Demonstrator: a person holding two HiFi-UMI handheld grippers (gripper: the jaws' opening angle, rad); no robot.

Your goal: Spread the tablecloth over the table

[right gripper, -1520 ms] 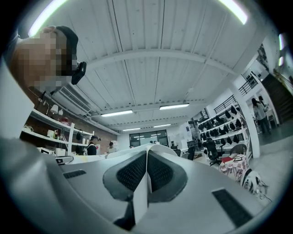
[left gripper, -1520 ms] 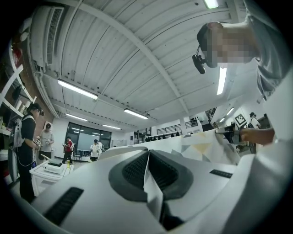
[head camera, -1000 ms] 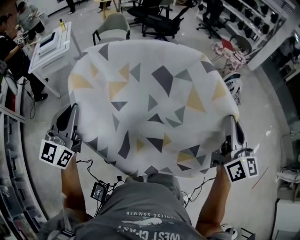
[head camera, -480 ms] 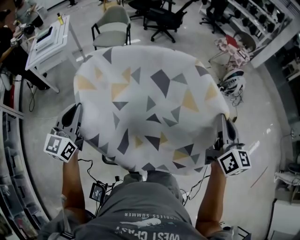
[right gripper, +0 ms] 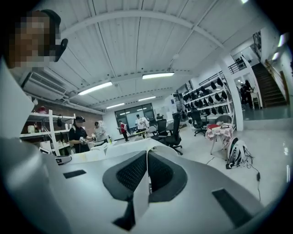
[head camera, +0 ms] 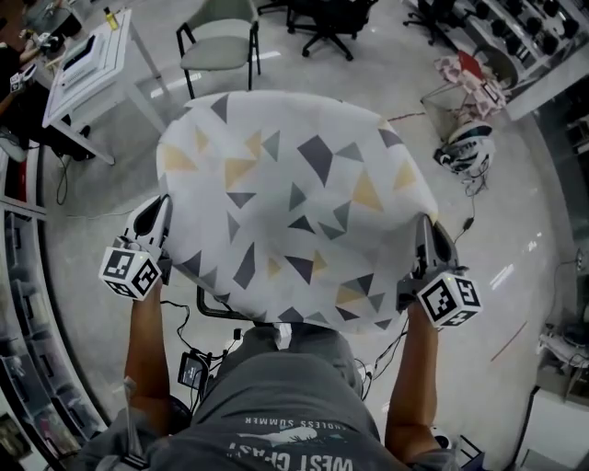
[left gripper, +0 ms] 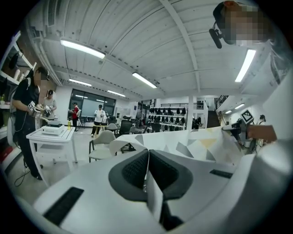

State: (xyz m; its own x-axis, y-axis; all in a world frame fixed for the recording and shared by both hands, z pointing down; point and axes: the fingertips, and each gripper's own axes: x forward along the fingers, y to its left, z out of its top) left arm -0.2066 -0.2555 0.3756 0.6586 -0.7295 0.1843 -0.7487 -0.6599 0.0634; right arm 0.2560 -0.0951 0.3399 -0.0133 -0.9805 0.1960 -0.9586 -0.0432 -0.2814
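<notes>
A white tablecloth (head camera: 294, 202) with grey and yellow triangles billows out flat in front of me, hiding whatever lies beneath it. My left gripper (head camera: 162, 213) is shut on its near left edge and my right gripper (head camera: 421, 230) is shut on its near right edge. In the left gripper view the left gripper (left gripper: 147, 160) pinches a thin fold of cloth, and the tablecloth (left gripper: 201, 141) stretches away to the right. The right gripper view likewise shows the right gripper (right gripper: 147, 160) closed on a fold, with the tablecloth (right gripper: 128, 147) running off to the left.
A white side table (head camera: 92, 64) and a person (head camera: 14, 78) are at the far left, a pale chair (head camera: 219, 41) and black office chairs (head camera: 327, 17) beyond the cloth. A helmet (head camera: 465, 149) lies on the floor to the right. Cables (head camera: 195, 366) trail by my feet.
Both grippers have come down and forward with the tablecloth held between them. The cloth has sunk toward the floor and looks smaller and flatter than before.
</notes>
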